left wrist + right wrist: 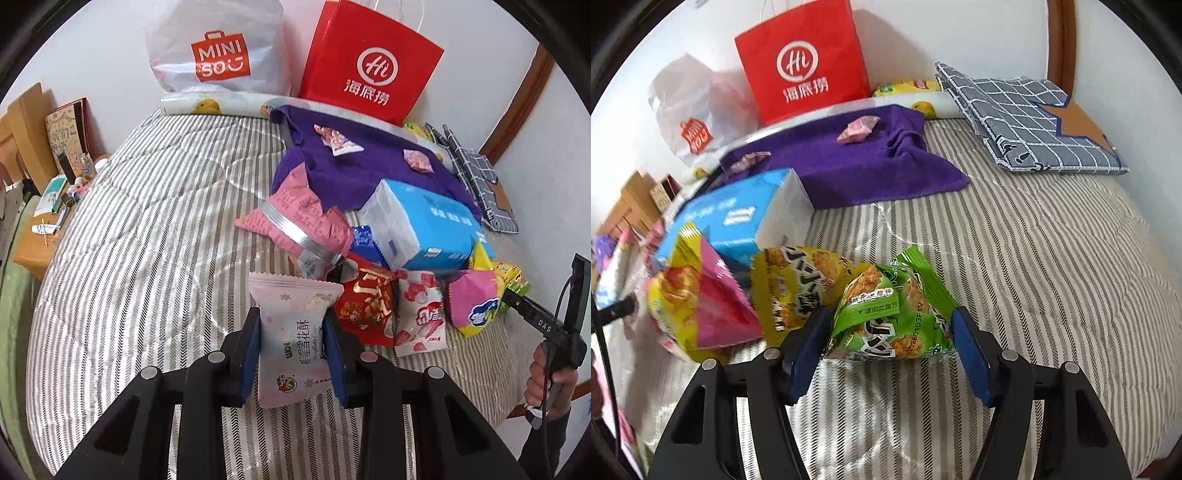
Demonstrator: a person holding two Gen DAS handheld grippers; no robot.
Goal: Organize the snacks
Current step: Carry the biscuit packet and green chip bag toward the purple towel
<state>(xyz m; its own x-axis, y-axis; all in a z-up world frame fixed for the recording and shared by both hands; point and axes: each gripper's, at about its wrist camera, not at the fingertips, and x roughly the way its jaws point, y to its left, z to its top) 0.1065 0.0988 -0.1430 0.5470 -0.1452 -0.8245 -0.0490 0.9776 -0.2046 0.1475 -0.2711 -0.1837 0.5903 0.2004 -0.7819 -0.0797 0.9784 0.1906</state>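
My left gripper [291, 328] is shut on a pale pink snowflake-pastry packet [291, 332] and holds it above the striped bed. Beside it lie a red packet [364, 301], a lychee packet [421, 314] and a pink-yellow packet [472, 301]. My right gripper [890, 328] has its jaws around a green rice-cracker packet [890, 314] lying on the bed, both pads touching it. A yellow packet [798, 284] and the pink-yellow packet [701, 306] lie to its left. Small pink candies [858, 127] rest on a purple towel [849, 158].
A red paper bag [365, 66] and a white Miniso bag [218, 48] stand against the wall. A blue tissue pack [424, 225], a pink banded bag [299, 221] and a grey checked cloth [1027, 118] lie on the striped bed [147, 240]. A wooden nightstand [33, 243] stands at left.
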